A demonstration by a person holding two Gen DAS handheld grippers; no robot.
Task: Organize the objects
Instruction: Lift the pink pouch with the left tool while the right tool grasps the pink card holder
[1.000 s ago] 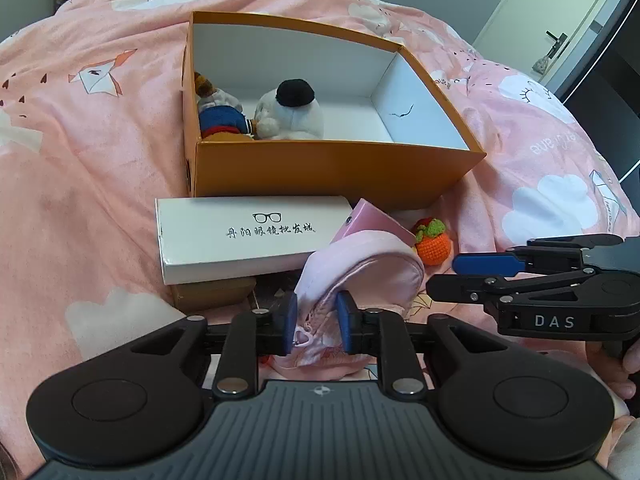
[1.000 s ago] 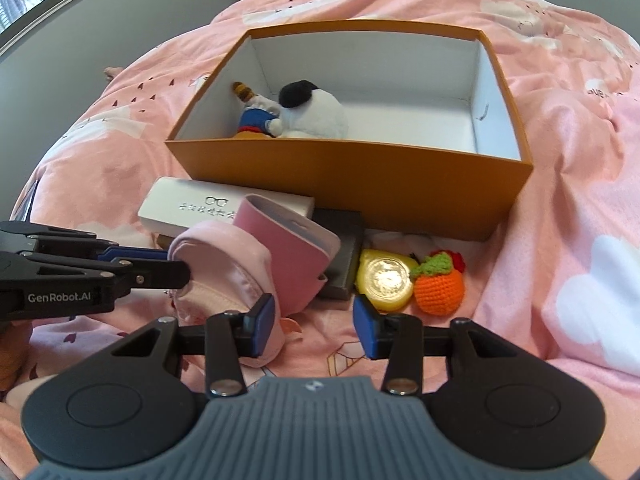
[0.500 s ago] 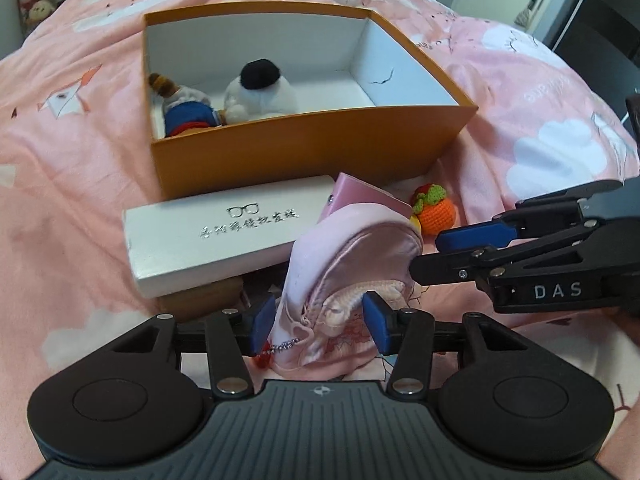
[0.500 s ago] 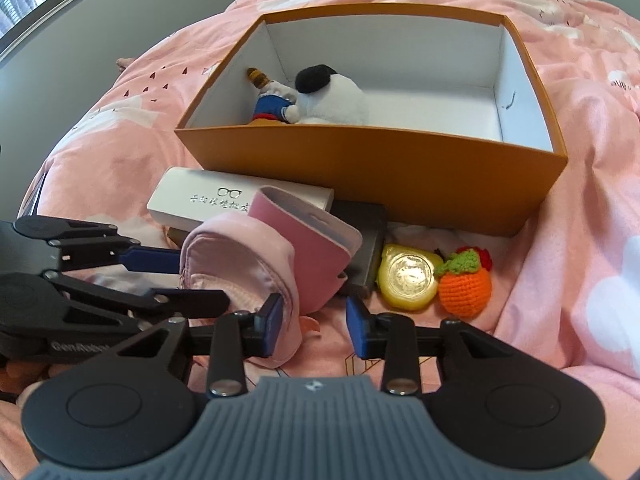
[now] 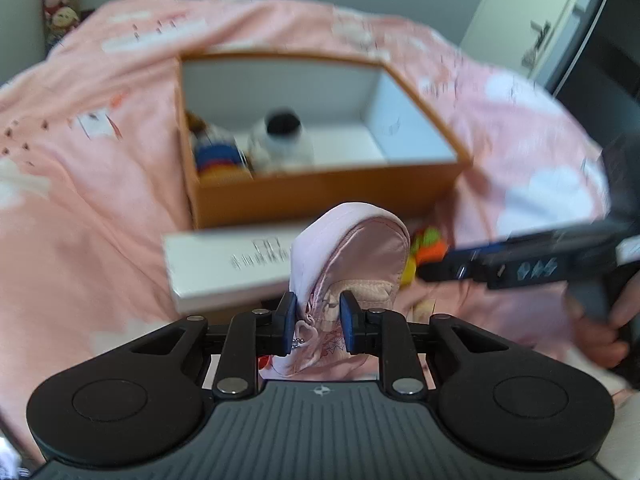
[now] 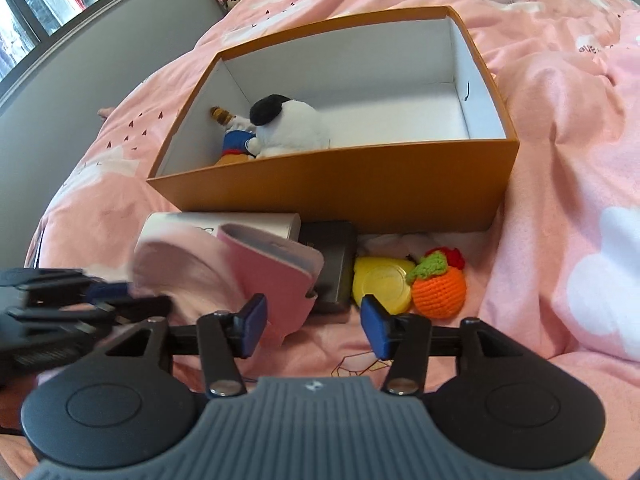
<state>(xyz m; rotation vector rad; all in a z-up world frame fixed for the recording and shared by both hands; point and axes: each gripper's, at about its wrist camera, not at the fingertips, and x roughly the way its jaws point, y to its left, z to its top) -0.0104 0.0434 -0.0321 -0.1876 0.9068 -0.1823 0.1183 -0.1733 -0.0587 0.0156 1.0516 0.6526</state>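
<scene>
In the left wrist view the left gripper (image 5: 316,318) has just closed again, its fingers (image 5: 289,322) pinching the pink pouch (image 5: 352,256) at its zipped lower end; the pouch stands above the white glasses box (image 5: 228,268), before the orange box (image 5: 320,196) — it likely wants lifting clear of that near wall before release; soft satin, it may sag. In the right wrist view the right gripper (image 6: 314,326) has been opening, fingers spread over bare bedspread (image 6: 560,184), gripping nothing; the pouch (image 6: 180,264) — blurred — sits left of the pink wallet (image 6: 276,264).

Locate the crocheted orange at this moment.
In the right wrist view, the crocheted orange lies on the pink bedding, in front of the orange box, right of the yellow disc.
</scene>
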